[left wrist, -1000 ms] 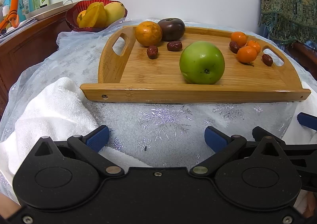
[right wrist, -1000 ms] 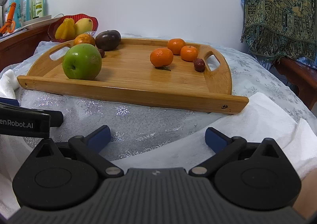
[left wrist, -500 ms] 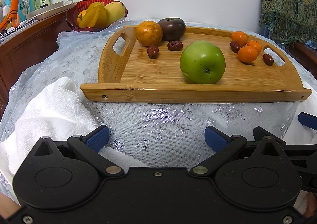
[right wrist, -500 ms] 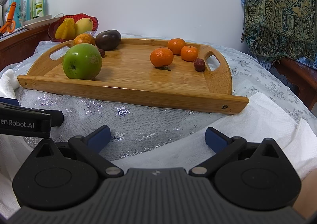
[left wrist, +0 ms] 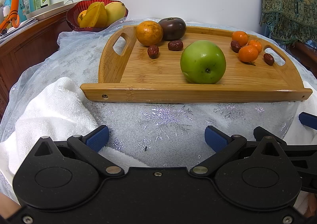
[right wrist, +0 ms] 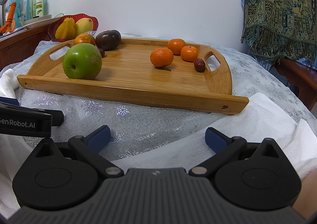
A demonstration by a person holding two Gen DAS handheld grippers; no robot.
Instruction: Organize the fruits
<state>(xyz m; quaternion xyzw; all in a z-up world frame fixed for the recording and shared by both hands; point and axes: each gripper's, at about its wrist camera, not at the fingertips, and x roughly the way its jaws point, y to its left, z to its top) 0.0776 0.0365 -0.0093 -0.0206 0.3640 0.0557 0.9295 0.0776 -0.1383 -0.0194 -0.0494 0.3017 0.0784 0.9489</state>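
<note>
Both claws, left claw (left wrist: pixel 156 138) and right claw (right wrist: pixel 157 138), spread wide and empty, well short of green apple (left wrist: pixel 203 62) on wooden tray (left wrist: pixel 198 92)

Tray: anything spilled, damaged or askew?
Nothing spilled or damaged. The tray sits flat on the cloth, fruit loose on it: apple alone near the front, tangerines and dates scattered at both ends, unsorted. Both grippers, left and right, are open and short of the tray.

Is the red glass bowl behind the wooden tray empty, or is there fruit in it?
Not empty. The red glass bowl holds a yellow starfruit and a yellow mango, with something orange behind them.
</note>
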